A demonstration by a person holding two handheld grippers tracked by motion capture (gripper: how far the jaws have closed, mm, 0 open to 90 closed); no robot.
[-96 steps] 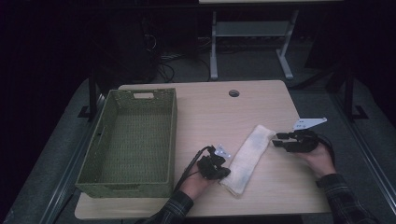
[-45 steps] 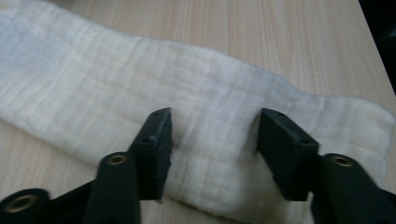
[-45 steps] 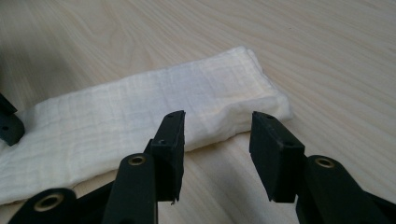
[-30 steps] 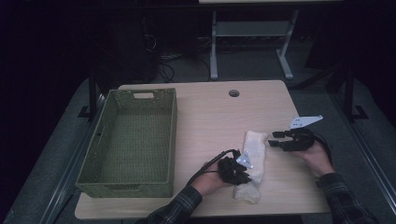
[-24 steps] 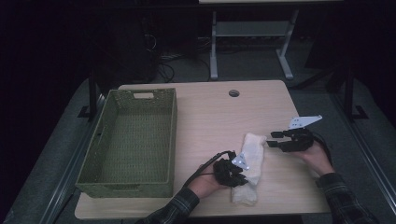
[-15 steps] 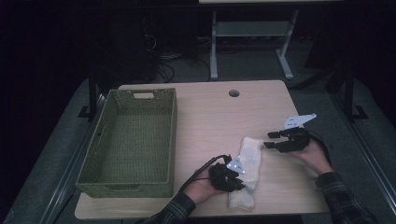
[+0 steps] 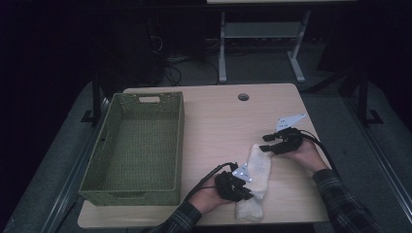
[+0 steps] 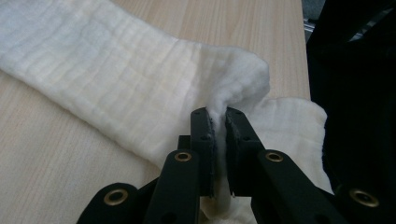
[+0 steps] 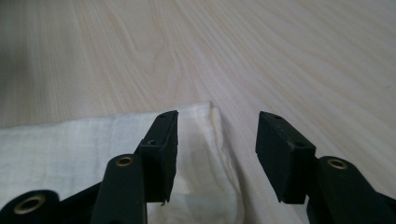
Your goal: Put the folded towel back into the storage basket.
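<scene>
Pinching cloth (image 8: 140,84) fold, left gripper (image 8: 219,119); right gripper (image 9: 217,140) fingers apart at its edge.

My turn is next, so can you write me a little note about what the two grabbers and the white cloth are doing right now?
Left gripper: shut on a pinched-up ridge of the white cloth, near its end closest to you.
Right gripper: jaws apart, holding nothing, at the cloth's far corner; one jaw stands over the cloth, the other over bare table.
Cloth: lies bunched in a long strip on the table, right of the green basket, which has nothing in it.
Done: one end gripped.
Left: probably close the right gripper on the far corner, then carry on with the cloth, perhaps folding it or moving it to the basket.
</scene>
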